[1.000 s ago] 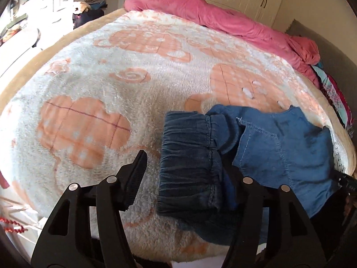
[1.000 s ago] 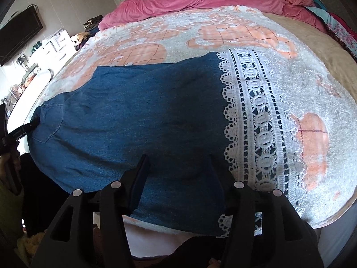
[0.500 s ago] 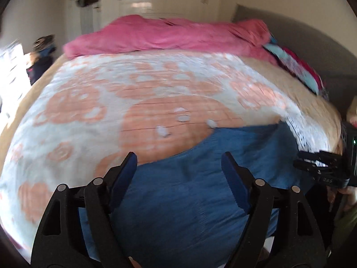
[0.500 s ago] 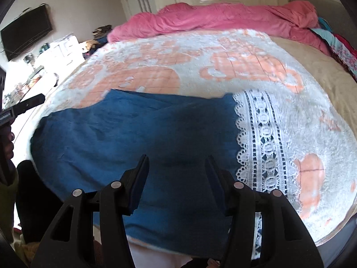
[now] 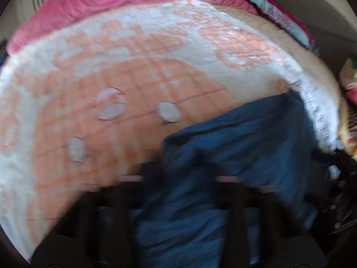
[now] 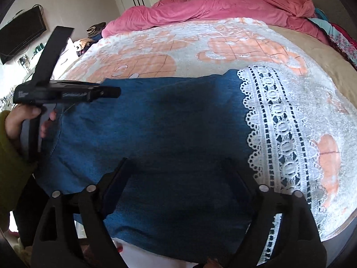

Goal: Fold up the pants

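The blue denim pants [image 6: 156, 134] lie flat across the near edge of the bed, with a white lace hem [image 6: 274, 129] at their right end. My right gripper [image 6: 176, 169] is open and hovers over the pants' near middle. My left gripper [image 6: 109, 92] shows in the right wrist view, reaching in from the left over the pants' left end. In the blurred left wrist view the pants [image 5: 234, 156] fill the lower right, and my left gripper [image 5: 185, 178] is smeared by motion, with denim between its fingers.
A white and orange fleece blanket [image 6: 200, 44] covers the bed. A pink duvet [image 6: 212, 9] is bunched along the far side. Colourful clothes [image 6: 339, 38] lie at the far right. A television [image 6: 20, 35] and cluttered furniture stand at the left.
My left gripper has swung right along the bed and over the pants' left end. The bunched waistband from a second ago is spread flat. My right gripper has opened wider.
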Demonstrator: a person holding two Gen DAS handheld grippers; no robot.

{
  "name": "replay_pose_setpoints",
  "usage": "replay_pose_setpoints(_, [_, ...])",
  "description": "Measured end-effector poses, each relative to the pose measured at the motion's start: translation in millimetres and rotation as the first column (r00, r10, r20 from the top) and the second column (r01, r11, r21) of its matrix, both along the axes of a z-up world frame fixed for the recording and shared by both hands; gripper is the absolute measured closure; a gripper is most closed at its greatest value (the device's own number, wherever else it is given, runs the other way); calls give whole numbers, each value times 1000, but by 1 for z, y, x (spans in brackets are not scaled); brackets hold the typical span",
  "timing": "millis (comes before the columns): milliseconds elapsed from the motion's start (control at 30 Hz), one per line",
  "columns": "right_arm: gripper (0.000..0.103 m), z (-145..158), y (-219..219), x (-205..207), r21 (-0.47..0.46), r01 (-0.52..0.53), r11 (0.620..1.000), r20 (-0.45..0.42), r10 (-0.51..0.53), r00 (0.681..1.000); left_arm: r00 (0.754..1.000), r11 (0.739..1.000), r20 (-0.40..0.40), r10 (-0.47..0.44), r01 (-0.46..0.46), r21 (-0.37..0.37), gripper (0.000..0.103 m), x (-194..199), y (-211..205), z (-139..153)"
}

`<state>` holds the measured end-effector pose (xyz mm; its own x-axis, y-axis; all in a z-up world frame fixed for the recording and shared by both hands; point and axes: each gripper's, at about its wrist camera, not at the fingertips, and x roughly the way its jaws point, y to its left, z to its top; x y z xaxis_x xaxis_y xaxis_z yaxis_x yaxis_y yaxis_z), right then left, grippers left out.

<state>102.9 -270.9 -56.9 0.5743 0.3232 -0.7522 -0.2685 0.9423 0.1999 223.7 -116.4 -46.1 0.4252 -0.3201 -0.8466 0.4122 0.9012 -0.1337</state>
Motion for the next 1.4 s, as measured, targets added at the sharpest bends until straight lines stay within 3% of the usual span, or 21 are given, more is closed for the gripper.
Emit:
replay_pose_setpoints(67, [18,-1,-2,0,12,3,1000,-3,-3,1000,1000,1000,17,-9,9,-3,98,0,-2,6])
replay_pose_setpoints(167, [18,-2,-3,1,27,13,1000,-9,-13,1000,997,997,74,19,-13,-79,98,4,12,18])
replay_pose_setpoints(333, [18,-4,3,1,-5,13,1000,-8,-13,1000,996,994,21,91,-90,-63,96,23,21,-17])
replay_pose_setpoints(400, [18,-4,2,2,-6,13,1000,-9,-13,1000,994,989,24,109,-106,-106,94,22,27,-15])
replay_pose_setpoints(500, [18,-2,-1,1,26,12,1000,-5,-12,1000,989,986,62,137,-130,-106,72,13,36,-5])
replay_pose_setpoints(533, [18,5,-10,-1,102,7,995,8,-8,1000,986,985,79,145,-136,-107,65,7,39,1])
replay_pose_setpoints(600, [19,23,-26,-4,180,-8,984,69,-5,998,981,982,124,147,-130,-135,64,-7,46,14])
replay_pose_setpoints(633, [19,37,-38,-2,159,19,987,123,-39,992,979,980,144,146,-124,-154,63,-14,48,19])
replay_pose_setpoints(700, [19,47,-59,11,130,80,988,135,-97,986,977,973,154,148,-116,-201,60,-22,51,24])
replay_pose_setpoints(800, [29,45,-95,51,143,177,974,47,-185,982,984,976,134,119,-91,-197,60,-21,46,18])
replay_pose_setpoints(967, [46,22,-114,108,137,164,977,-57,-157,986,989,984,115,88,-68,-163,60,-23,36,3])
replay_pose_setpoints(1100, [56,4,-102,124,124,119,985,-96,-108,990,988,992,150,40,-21,-127,58,-32,22,3])
replay_pose_setpoints(1133, [60,3,-98,121,103,114,988,-87,-105,991,987,994,156,28,-11,-112,55,-33,18,1])
replay_pose_setpoints(1167, [73,5,-95,116,84,98,992,-64,-92,994,987,996,158,26,-11,-94,54,-33,15,-2])
replay_pose_setpoints(1200, [78,8,-92,111,88,79,993,-45,-75,996,987,997,158,29,-18,-75,54,-32,14,-6])
replay_pose_setpoints(1400, [86,42,-75,97,-27,70,997,140,-66,988,977,992,178,113,-102,-70,54,-23,24,-6])
